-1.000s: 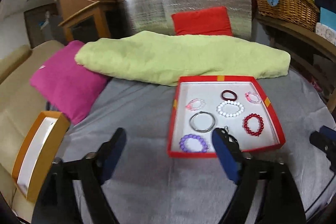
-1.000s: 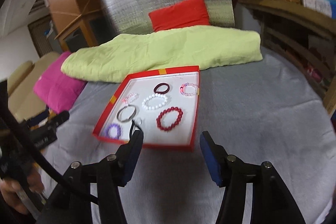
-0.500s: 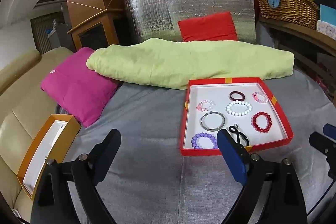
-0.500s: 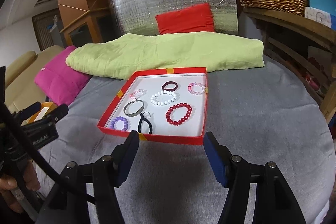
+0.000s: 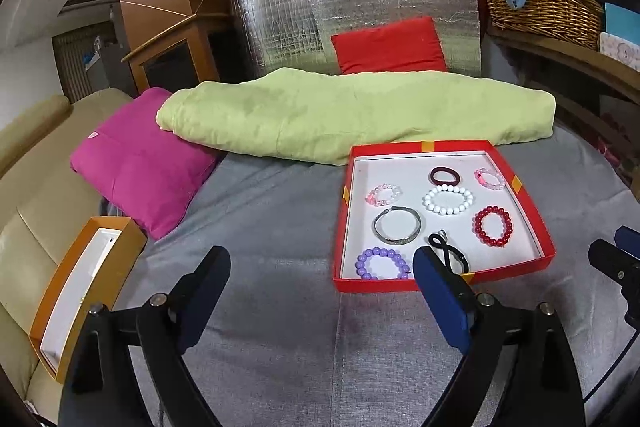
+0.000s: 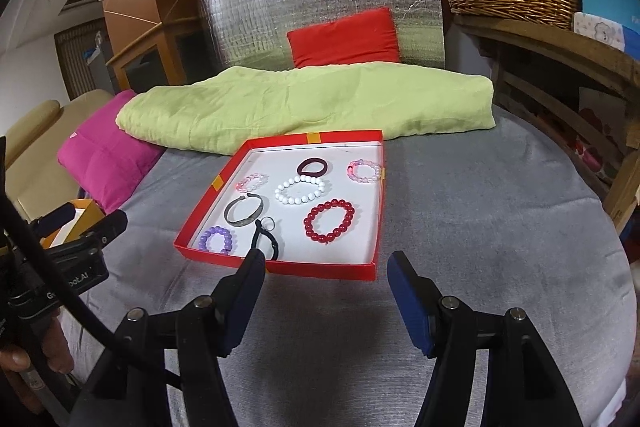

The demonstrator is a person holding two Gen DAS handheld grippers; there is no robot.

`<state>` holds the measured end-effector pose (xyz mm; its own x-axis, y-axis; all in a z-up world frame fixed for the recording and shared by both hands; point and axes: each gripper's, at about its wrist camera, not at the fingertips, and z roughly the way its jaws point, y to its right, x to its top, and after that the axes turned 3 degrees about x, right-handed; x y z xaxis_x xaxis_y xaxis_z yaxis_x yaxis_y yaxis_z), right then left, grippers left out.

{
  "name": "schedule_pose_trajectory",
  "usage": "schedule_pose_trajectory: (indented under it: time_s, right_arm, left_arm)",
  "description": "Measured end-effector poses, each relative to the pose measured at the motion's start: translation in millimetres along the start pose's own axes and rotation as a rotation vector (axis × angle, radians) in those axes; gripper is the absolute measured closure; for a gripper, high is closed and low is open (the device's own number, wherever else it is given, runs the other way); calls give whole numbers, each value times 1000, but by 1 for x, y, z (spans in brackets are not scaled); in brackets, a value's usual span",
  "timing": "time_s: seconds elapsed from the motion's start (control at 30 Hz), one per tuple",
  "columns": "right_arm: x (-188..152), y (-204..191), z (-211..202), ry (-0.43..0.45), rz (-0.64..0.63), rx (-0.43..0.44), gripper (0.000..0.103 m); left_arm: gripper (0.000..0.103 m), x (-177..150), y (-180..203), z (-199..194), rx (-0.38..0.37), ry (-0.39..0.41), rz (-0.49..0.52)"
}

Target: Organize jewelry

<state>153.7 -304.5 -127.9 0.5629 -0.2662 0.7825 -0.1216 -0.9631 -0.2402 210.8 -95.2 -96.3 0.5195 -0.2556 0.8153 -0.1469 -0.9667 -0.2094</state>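
A red tray (image 5: 532,215) with a white floor lies on the grey cloth, also in the right wrist view (image 6: 378,211). In it lie several bracelets: red beads (image 5: 493,226) (image 6: 329,220), white beads (image 5: 448,199) (image 6: 300,189), purple beads (image 5: 382,263) (image 6: 217,239), a silver bangle (image 5: 397,226) (image 6: 244,209), a black cord (image 5: 450,251) (image 6: 266,235) and a dark hair band (image 5: 445,175). My left gripper (image 5: 322,291) is open and empty, in front of the tray's near left corner. My right gripper (image 6: 326,291) is open and empty, just before the tray's near edge.
An orange box (image 5: 82,283) with a white lining lies at the left on the beige sofa. A magenta cushion (image 5: 140,163) and a green folded blanket (image 5: 352,115) lie behind the tray. A wicker basket (image 5: 540,3) stands on a wooden shelf at the right.
Both grippers have drawn back and risen a little from the tray. The black cord, earlier hidden by the fingers, now shows lying in the tray.
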Motion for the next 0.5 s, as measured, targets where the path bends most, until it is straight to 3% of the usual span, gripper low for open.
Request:
schedule_pose_trajectory:
  time_s: [0.5]
  right_arm:
    - [0,12,-1,3,15,-17,36]
  left_arm:
    - [10,-1,4,4,5,-15,18]
